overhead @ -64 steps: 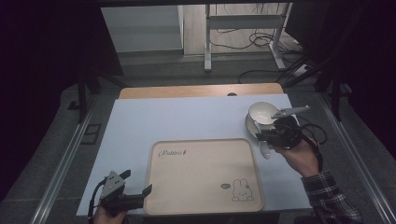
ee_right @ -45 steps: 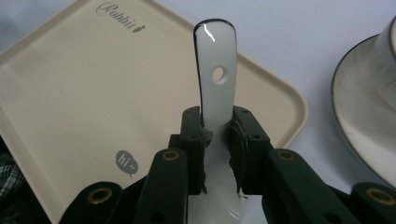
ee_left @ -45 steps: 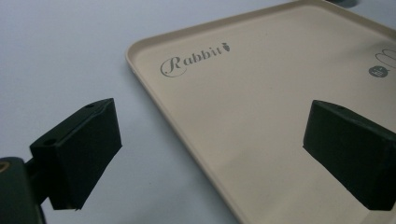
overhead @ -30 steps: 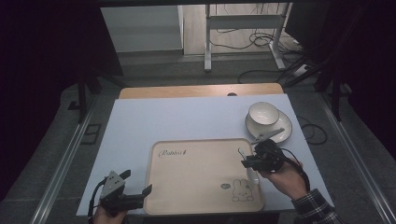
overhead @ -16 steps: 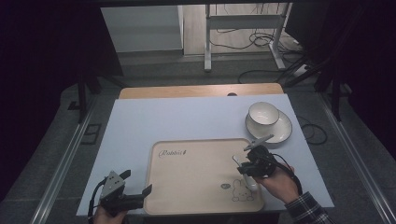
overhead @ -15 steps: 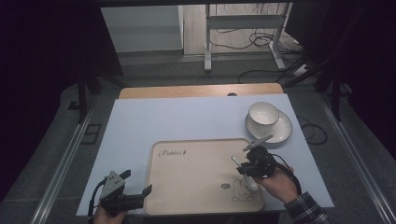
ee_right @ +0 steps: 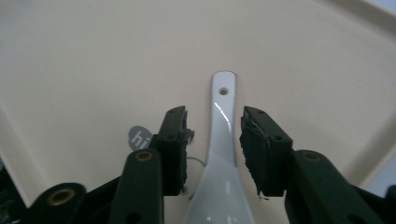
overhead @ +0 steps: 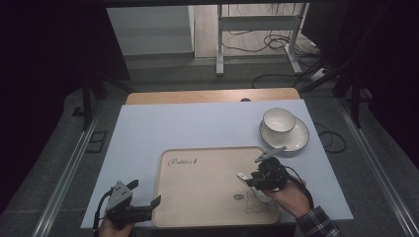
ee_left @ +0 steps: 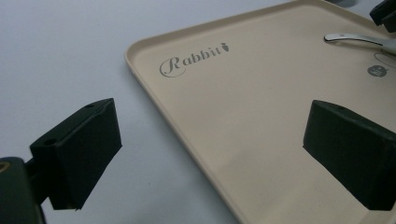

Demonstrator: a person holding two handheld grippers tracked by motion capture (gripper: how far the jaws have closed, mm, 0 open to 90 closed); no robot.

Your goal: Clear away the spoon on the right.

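A beige tray (overhead: 202, 182) printed "Rabbit" lies at the table's front middle. On its right part rests a white ceramic spoon (overhead: 242, 176), handle pointing left. My right gripper (overhead: 254, 180) is low over it. In the right gripper view the jaws of the right gripper (ee_right: 212, 140) stand on either side of the spoon (ee_right: 222, 107), a gap showing on each side, so it is open. My left gripper (overhead: 144, 192) is open at the tray's front left corner. In the left gripper view its jaws (ee_left: 212, 149) straddle the tray's edge (ee_left: 187, 126), and the spoon (ee_left: 350, 38) lies far off.
A white bowl (overhead: 278, 120) sits on a white saucer (overhead: 296, 140) at the right, behind the tray. The pale blue mat (overhead: 188, 128) lies bare behind the tray. A wooden strip (overhead: 212, 96) runs along the far edge.
My right gripper came from the bowl at the back right down and left onto the tray, bringing the spoon. The spoon now lies on the tray between parted jaws. The left gripper stayed put.
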